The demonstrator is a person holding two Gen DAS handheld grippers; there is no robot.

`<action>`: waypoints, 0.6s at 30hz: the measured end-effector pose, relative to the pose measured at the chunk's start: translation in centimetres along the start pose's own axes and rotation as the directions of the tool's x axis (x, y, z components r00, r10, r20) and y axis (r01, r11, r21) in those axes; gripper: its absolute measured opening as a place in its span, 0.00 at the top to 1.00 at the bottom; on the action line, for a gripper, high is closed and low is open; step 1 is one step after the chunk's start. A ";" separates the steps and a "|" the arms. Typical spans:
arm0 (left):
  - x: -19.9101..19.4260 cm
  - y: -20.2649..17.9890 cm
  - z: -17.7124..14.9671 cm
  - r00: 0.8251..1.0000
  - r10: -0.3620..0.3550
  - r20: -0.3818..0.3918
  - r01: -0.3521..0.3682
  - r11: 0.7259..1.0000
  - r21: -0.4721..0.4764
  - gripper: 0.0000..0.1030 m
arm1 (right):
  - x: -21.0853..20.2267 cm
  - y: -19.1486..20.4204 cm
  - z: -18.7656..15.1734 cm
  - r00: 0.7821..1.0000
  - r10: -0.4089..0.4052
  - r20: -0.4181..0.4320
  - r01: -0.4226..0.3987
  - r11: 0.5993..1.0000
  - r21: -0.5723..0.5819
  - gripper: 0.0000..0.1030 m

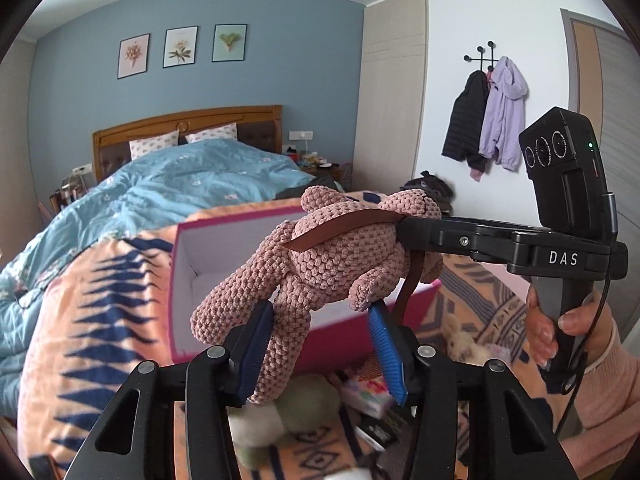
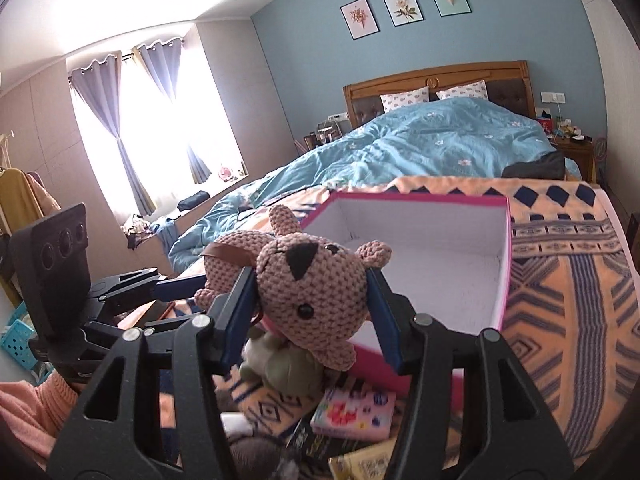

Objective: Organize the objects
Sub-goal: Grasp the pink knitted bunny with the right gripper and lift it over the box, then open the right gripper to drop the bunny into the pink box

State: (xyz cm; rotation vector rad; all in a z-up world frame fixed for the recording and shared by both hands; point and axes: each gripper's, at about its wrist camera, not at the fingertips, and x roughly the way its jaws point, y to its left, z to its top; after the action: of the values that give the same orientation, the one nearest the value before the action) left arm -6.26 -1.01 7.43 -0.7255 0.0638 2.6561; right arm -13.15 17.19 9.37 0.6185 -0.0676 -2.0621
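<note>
From my left wrist, my left claw pinches the legs of a pink crocheted plush toy: the dark pad presses the leg on the left, the blue pad sits against the body on the right. The toy hangs in the air in front of an open pink box with a white inside, which stands on the patterned orange blanket of the bed. A brown strap crosses the toy's back. To the right, my right claw reaches in from the side and grips the toy's far end; my right hand wraps its black handle. Below the toy, on the blanket, lie a green plush and a small colourful pack, both blurred.

From my right wrist, my right claw clamps the toy's head between its two blue pads, the face with its black triangle patch turned toward me. The head hangs over the near left corner of the pink box, whose inside holds nothing I can see. On the left, my left claw comes in and holds the toy's body; a pink sleeve shows low left. Under the head lie the green plush and a flowered pink pack. Further off, the blue duvet covers the bed.
</note>
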 end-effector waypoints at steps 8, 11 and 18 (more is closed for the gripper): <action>5.2 3.4 2.1 0.995 0.078 -0.066 -0.077 0.997 0.018 0.52 | 5.9 -3.2 2.1 0.998 -0.031 -0.056 0.034 0.998 0.058 0.45; 7.6 4.5 1.5 0.987 0.083 -0.134 -0.082 0.997 0.014 0.51 | 8.5 -4.5 1.3 0.991 -0.039 -0.125 0.049 0.995 0.082 0.45; 10.2 5.3 -1.0 0.967 0.059 -0.249 -0.065 0.998 -0.017 0.52 | 12.8 -5.8 -1.7 0.957 -0.064 -0.283 0.082 0.995 0.053 0.40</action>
State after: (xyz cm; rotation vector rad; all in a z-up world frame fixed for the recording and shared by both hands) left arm -15.89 -2.45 1.18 -1.0786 0.1229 2.6136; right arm -22.38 10.30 1.05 0.9608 0.0556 -2.0282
